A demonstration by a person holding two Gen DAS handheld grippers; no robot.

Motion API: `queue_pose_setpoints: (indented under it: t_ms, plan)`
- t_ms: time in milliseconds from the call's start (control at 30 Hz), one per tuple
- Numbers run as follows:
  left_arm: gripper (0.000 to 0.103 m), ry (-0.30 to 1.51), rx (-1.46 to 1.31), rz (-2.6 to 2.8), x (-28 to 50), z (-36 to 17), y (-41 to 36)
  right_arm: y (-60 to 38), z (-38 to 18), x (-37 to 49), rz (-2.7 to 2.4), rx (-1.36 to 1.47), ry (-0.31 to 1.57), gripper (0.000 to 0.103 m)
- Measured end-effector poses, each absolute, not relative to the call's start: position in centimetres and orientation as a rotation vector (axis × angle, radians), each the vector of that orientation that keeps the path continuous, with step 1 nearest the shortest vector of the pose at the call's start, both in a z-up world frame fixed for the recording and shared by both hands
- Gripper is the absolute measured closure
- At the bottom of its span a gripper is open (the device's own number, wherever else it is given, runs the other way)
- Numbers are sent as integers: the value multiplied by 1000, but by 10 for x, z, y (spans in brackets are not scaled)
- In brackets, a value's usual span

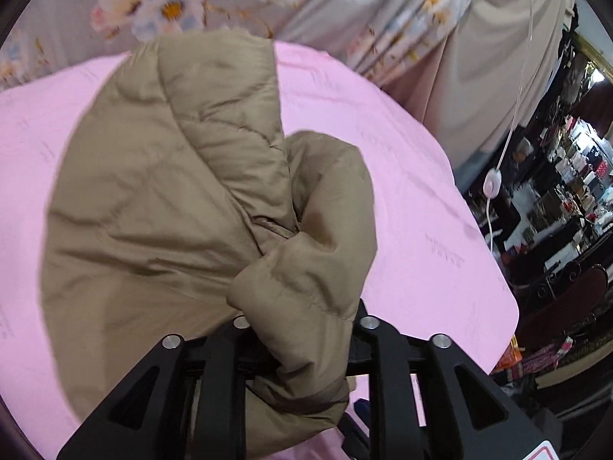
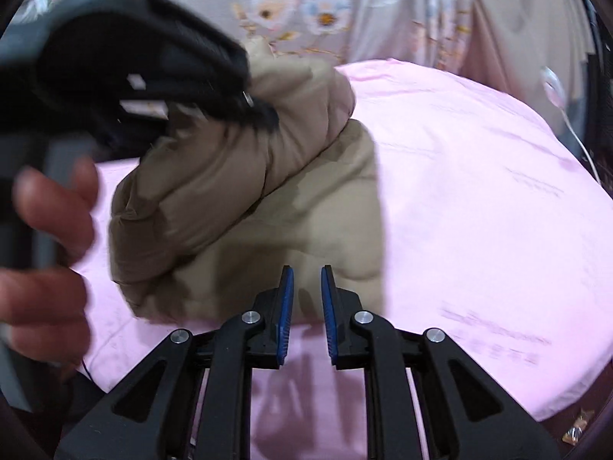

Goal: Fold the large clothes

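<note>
A tan padded jacket (image 1: 153, 199) lies spread on a pink sheet (image 1: 421, 211). One bunched sleeve (image 1: 314, 230) runs back between the jaws of my left gripper (image 1: 302, 329), which is shut on it; the fabric hides the fingertips. In the right wrist view the same sleeve (image 2: 214, 184) is lifted over the jacket body (image 2: 306, 211) by the blurred left gripper (image 2: 264, 111), with a person's hand (image 2: 49, 207) on its handle. My right gripper (image 2: 307, 280) hovers at the jacket's near edge, its blue pads (image 2: 287, 306) a narrow gap apart with nothing between them.
A floral fabric (image 1: 172, 4) and a beige curtain (image 1: 498, 57) hang behind the bed. A white cord with a switch (image 1: 491, 184) dangles at the right. Beyond the sheet's right edge stand cluttered shelves (image 1: 567, 191) and a dark chair (image 1: 567, 299).
</note>
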State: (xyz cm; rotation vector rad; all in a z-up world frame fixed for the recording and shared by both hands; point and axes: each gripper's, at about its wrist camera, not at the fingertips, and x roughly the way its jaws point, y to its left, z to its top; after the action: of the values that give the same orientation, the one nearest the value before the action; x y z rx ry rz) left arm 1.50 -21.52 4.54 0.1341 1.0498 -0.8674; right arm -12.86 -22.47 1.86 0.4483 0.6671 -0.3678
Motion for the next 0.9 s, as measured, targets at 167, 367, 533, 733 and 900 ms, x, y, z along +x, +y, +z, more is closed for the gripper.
queue_pose_setpoints:
  t_ms: [167, 367, 533, 733, 900]
  plan:
    - [67, 979, 201, -865, -10, 63, -225, -246, 15, -148, -397, 497, 662, 82]
    - [32, 811, 9, -909, -2, 147, -173, -258, 64, -159, -390, 466, 517, 57]
    - [25, 705, 21, -609, 37, 182, -116, -257, 117, -126, -307, 395, 454, 34]
    - [25, 775, -99, -411, 85, 172, -54, -254, 133, -33, -236, 336, 615, 26]
    - [25, 784, -63, -388, 92, 159, -46, -260, 107, 14, -181, 431, 806, 27]
